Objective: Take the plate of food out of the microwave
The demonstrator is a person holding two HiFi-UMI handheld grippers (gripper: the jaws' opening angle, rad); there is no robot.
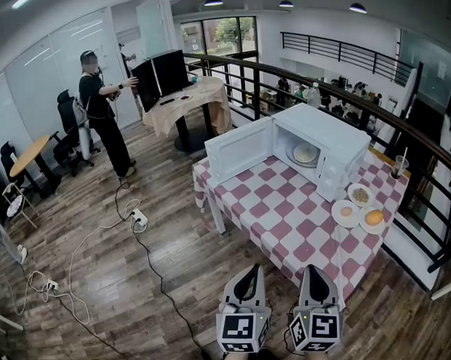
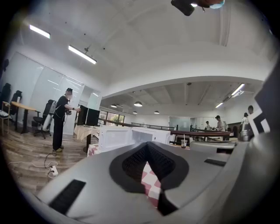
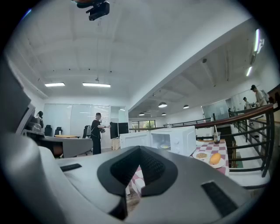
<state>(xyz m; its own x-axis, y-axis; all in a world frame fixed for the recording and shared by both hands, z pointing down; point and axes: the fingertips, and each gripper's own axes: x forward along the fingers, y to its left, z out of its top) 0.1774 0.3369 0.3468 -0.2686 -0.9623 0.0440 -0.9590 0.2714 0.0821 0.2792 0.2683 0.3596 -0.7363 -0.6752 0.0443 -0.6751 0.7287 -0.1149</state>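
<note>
Well short of the checked table [image 1: 268, 229], the job appears to be at its approach stage. The white microwave [image 1: 335, 142] sits toward the table's far edge, its door [image 1: 238, 151] swung wide to the left, and the plate of food [image 1: 305, 153] lies inside the cavity, untouched. Three small plates [image 1: 360, 208] of food crowd the table's right edge, just beside the oven. The next move likely calls for stepping in, parting a pair of jaws and reaching into the opening to pinch the plate's rim and draw it out level. Both tools hang low at the near side, well apart from the table: the left gripper [image 1: 251, 269] has its jaws pressed together on nothing, and the right gripper [image 1: 315, 269] is likewise closed and empty.
</note>
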